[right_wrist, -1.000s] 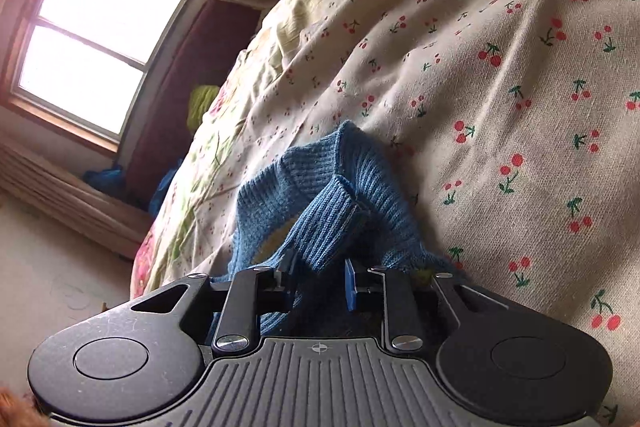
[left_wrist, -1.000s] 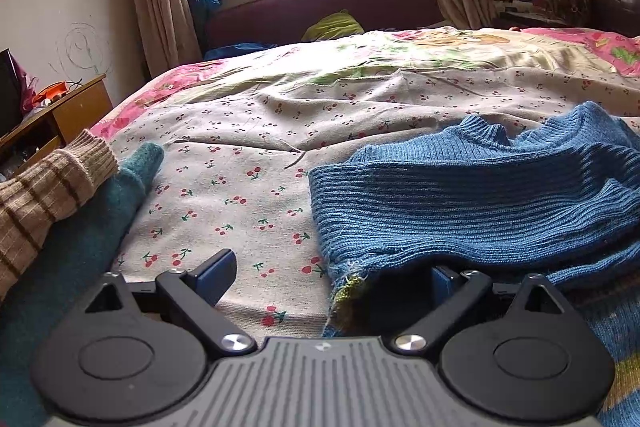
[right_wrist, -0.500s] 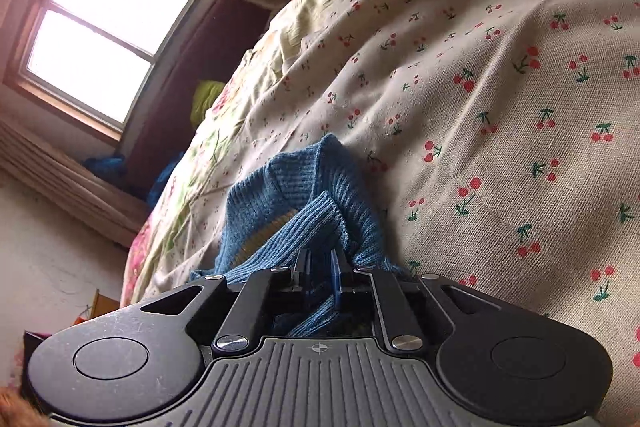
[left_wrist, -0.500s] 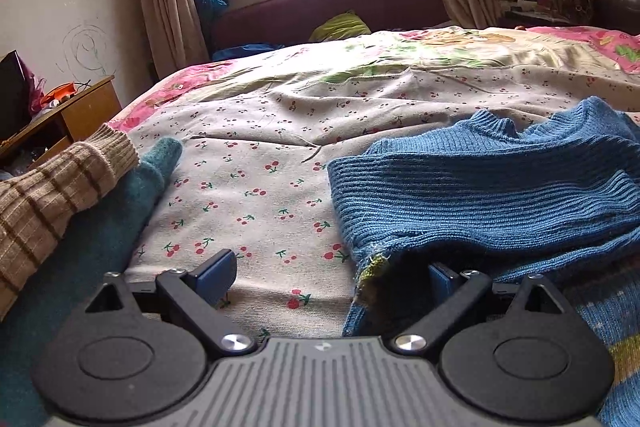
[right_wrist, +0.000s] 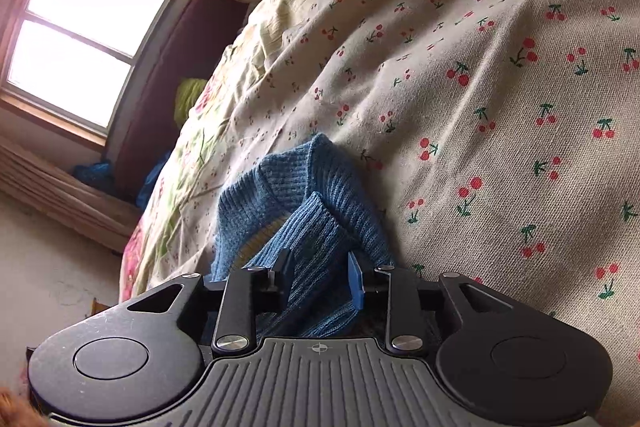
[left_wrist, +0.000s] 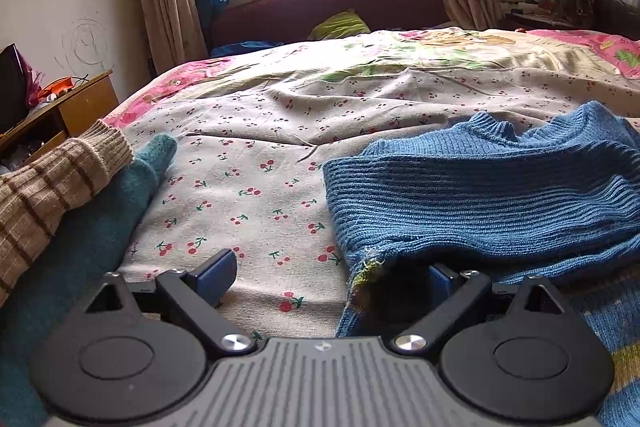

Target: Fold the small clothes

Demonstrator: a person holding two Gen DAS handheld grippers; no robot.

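Note:
A small blue ribbed sweater point(left_wrist: 480, 195) lies on the cherry-print bedspread point(left_wrist: 248, 195), folded over itself, with a yellow-green stripe near its hem. My left gripper point(left_wrist: 324, 273) is open and low over the bed; its right finger sits under the sweater's left edge and its left finger is over bare sheet. In the right wrist view the sweater's collar end point(right_wrist: 304, 203) bunches between the fingers of my right gripper point(right_wrist: 320, 277), whose jaws stand apart around the fabric without pinching it.
A teal garment point(left_wrist: 92, 239) and a tan striped sleeve point(left_wrist: 52, 187) lie at the left of the bed. A wooden nightstand point(left_wrist: 60, 115) stands far left. The maroon headboard point(left_wrist: 332, 3), window and curtains are behind. Bare bedspread point(right_wrist: 500, 107) stretches right of the sweater.
My right gripper was pinched on the sweater's collar half a second ago and has now opened, leaving the fabric loose between its fingers. My left gripper stayed open and shifted slightly left.

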